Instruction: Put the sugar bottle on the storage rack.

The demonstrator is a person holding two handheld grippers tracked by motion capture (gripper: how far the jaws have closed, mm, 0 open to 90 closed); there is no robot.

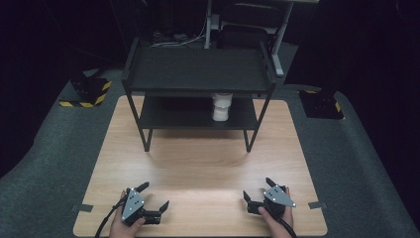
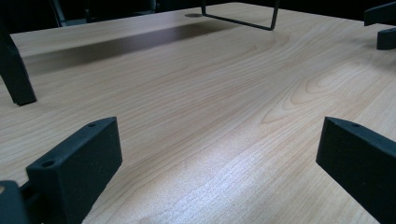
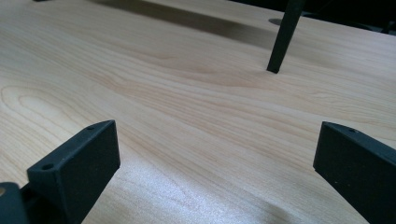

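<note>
high overhead, two low table [image 1: 198,163] close-ups

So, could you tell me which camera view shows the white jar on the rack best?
The high view: the white jar stands whole on the lower shelf of the black rack. The left gripper view catches the rack's foot bar and a leg, the right gripper view one leg, not the jar.

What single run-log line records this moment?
left hand-held gripper: open, empty | right hand-held gripper: open, empty | white jar: rack's lower shelf

White jar [image 1: 222,106] upright on the lower shelf [image 1: 163,117] of a black rack [image 1: 198,69], right of centre, at the counter's [image 1: 198,168] far side
</note>
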